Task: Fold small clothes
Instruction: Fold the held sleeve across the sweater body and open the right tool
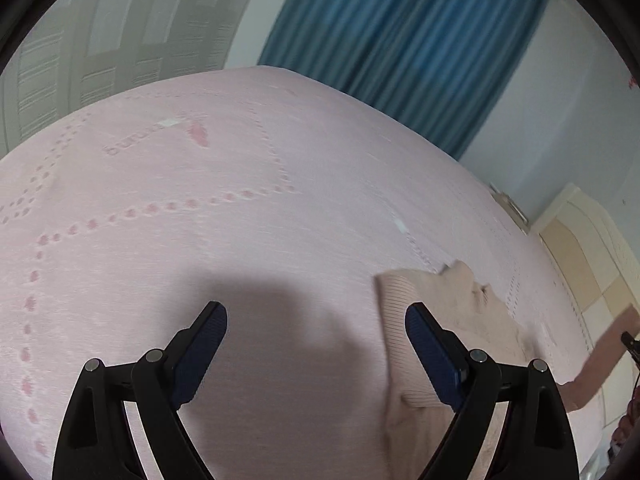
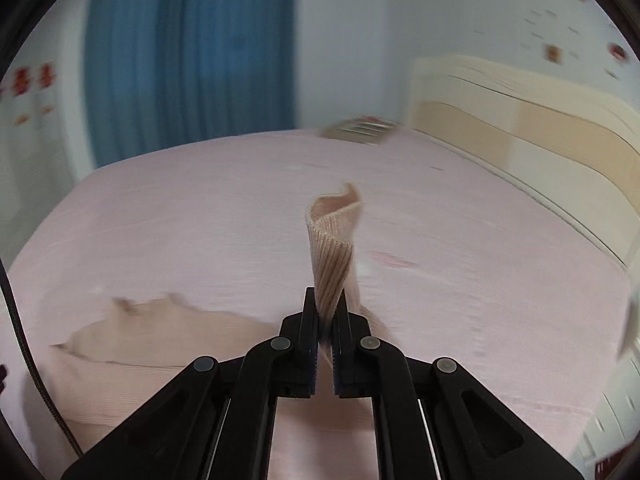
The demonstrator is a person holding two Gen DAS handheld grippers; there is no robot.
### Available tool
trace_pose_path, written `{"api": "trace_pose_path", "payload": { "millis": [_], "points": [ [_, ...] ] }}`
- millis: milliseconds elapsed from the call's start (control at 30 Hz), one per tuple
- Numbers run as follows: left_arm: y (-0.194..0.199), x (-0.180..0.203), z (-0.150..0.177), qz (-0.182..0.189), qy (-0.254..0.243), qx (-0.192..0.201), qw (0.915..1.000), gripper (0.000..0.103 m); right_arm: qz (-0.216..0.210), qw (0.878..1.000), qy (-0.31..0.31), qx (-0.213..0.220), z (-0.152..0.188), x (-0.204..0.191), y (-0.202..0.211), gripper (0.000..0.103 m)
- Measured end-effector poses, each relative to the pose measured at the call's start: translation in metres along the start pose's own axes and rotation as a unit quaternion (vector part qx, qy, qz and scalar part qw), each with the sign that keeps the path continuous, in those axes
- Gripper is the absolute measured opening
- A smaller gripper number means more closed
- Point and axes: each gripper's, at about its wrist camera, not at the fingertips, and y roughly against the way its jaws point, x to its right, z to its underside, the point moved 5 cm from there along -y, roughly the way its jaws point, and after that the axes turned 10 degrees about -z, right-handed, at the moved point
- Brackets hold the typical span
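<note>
A small peach ribbed knit garment (image 1: 432, 300) lies on the pink bed sheet (image 1: 240, 200), to the right of my left gripper (image 1: 316, 316). The left gripper is open and empty, its blue pads wide apart above bare sheet. One sleeve (image 1: 600, 356) stretches up and right, off the bed. In the right wrist view my right gripper (image 2: 326, 312) is shut on that sleeve's ribbed cuff (image 2: 334, 240), which stands up between the fingers. The garment's body (image 2: 152, 340) lies lower left on the sheet.
The bed's cream headboard (image 2: 540, 136) is at the right. A blue curtain (image 1: 400, 40) hangs behind the bed's far edge. A flat patterned item (image 2: 360, 128) lies blurred at the far end of the bed. A black cable (image 2: 24, 344) runs down the left edge.
</note>
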Motion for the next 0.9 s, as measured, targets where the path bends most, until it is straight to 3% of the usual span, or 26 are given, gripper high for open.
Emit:
{"api": "trace_pose_path", "payload": {
  "millis": [100, 233, 433, 467, 567, 667, 800, 900],
  "points": [
    [-0.002, -0.021, -0.006, -0.006, 0.021, -0.006, 0.9997, 0.09, -0.057, 0.998, 0.029, -0.017, 0.013, -0.08, -0.013, 0.005],
    [-0.005, -0.034, -0.009, -0.017, 0.022, -0.015, 0.9995, 0.09, -0.131, 0.986, 0.089, -0.059, 0.045, -0.187, -0.038, 0.005],
    [-0.01, -0.034, -0.004, -0.025, 0.0, -0.023, 0.9994, 0.09, -0.17, 0.963, 0.177, -0.106, 0.104, -0.285, -0.068, 0.007],
    [-0.012, -0.032, -0.004, -0.024, -0.001, -0.025, 0.9994, 0.09, -0.192, 0.956, 0.181, -0.127, 0.116, -0.292, -0.071, 0.014],
    [-0.016, -0.024, 0.0, -0.012, -0.004, -0.032, 0.9994, 0.09, -0.234, 0.941, 0.185, -0.157, 0.132, -0.287, -0.082, 0.035],
    [-0.019, -0.01, 0.005, 0.014, -0.014, -0.04, 0.999, 0.09, -0.236, 0.949, 0.164, -0.131, 0.13, -0.257, -0.072, 0.049],
    [-0.023, 0.023, 0.018, 0.056, -0.037, -0.054, 0.9963, 0.089, -0.236, 0.958, 0.106, -0.122, 0.12, -0.189, -0.062, 0.05],
    [-0.029, 0.055, 0.03, 0.084, -0.058, -0.067, 0.9925, 0.088, -0.191, 0.973, 0.068, -0.108, 0.115, -0.131, -0.069, 0.05]
  ]
}}
